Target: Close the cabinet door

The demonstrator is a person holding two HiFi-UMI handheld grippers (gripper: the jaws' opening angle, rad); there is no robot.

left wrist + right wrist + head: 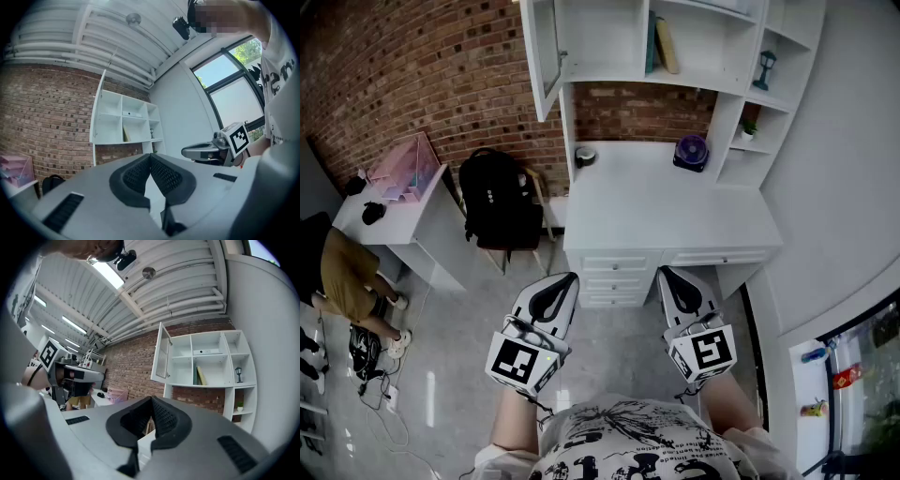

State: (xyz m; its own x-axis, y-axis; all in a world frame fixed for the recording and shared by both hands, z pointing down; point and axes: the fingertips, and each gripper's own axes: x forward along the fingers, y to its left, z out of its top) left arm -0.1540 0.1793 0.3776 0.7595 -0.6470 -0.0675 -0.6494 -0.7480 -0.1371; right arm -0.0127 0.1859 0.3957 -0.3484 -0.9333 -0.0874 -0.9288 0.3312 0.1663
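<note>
cabinet door point(546, 52) juts outward (tall, upright)

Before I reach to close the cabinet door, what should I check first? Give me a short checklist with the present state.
1. Cabinet door located: ok, open at upper left.
2. Left gripper free: ok, jaws together, nothing between.
3. Right gripper free: ok, likewise shut and empty.
4. Grippers within reach of the door: not ok, both low before the desk.
5. Compartment behind the door clear: ok, nothing sticks out.
</note>
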